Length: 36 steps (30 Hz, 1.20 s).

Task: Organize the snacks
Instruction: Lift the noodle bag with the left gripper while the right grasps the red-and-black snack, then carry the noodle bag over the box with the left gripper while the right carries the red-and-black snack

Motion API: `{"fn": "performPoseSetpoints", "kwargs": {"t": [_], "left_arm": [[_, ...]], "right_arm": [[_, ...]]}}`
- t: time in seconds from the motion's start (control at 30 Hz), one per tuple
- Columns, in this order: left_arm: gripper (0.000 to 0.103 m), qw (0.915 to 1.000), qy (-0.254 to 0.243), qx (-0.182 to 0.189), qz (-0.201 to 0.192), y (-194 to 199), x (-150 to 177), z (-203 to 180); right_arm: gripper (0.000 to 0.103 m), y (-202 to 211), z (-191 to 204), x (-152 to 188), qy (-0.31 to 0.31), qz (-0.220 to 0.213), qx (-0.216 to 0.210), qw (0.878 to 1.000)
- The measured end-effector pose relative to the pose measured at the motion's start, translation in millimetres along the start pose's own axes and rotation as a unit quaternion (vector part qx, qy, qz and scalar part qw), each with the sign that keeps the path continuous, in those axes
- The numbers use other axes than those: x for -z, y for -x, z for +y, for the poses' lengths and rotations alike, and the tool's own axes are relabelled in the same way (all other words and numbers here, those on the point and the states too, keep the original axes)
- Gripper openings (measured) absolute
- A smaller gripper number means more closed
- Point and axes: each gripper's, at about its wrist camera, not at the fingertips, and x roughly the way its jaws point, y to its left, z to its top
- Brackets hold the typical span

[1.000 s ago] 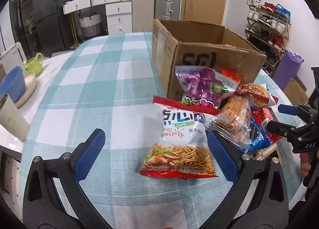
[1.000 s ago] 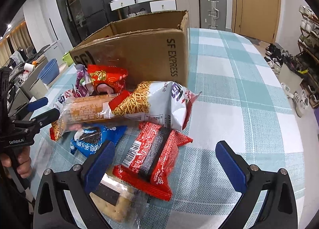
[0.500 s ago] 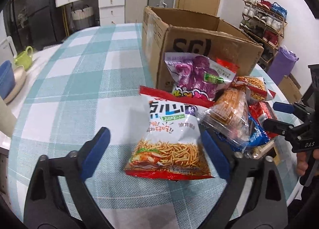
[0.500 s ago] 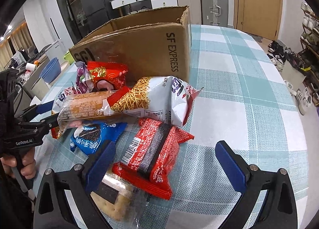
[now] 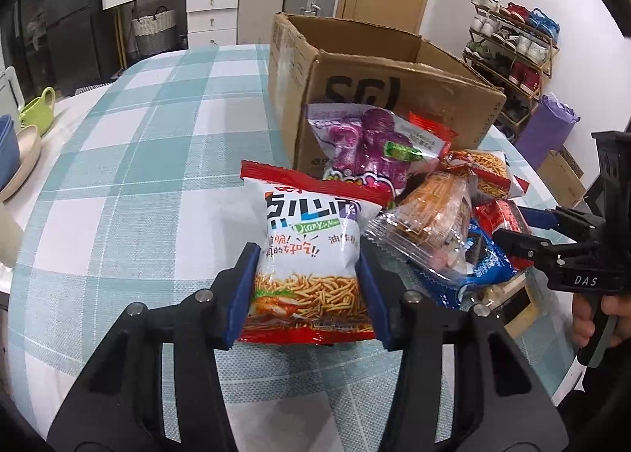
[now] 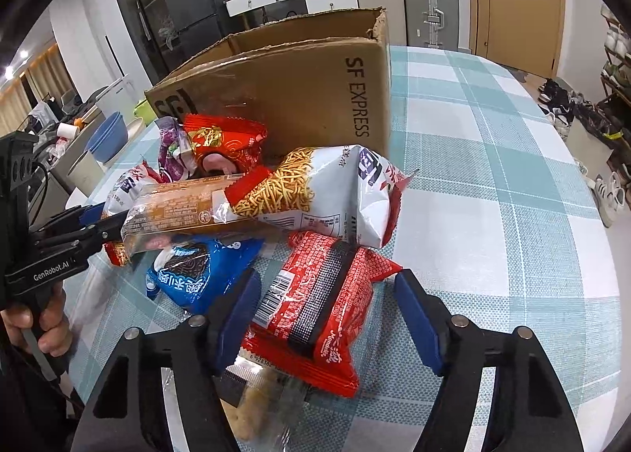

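On the checked tablecloth (image 5: 130,160), in front of the open cardboard box (image 5: 394,69), the snack pile waits to be sorted. The left gripper (image 5: 307,290) has just been closing, and its blue pads now press both sides of the white noodle-snack bag (image 5: 311,251), which lies flat at the near edge of the pile. The right gripper (image 6: 327,318) has just been closing too; it straddles the red packet (image 6: 323,306), left pad touching, right pad just clear, so nothing is held there yet. The puffy bag may slip or burst under a side squeeze. The red packet lies on a clear-wrapped biscuit pack (image 6: 256,404), so a low grab could drag that along, and lifting both arms together risks tipping the stacked packets
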Motion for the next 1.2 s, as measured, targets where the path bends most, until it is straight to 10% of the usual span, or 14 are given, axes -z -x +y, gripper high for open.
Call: {"fn": "performPoseSetpoints", "kwargs": {"t": [0.3,1.2], "left_arm": [[0.047,0.9998,0.013,-0.014,-0.01,9,-2,10],[0.047,0.9965,0.018,-0.018,-0.079,70,-16,1]], "right_arm": [[0.047,2,4,2,0.008,-0.009,0.003,1.0],[0.043,64,0,4,0.006,-0.099,-0.027,0.995]]}}
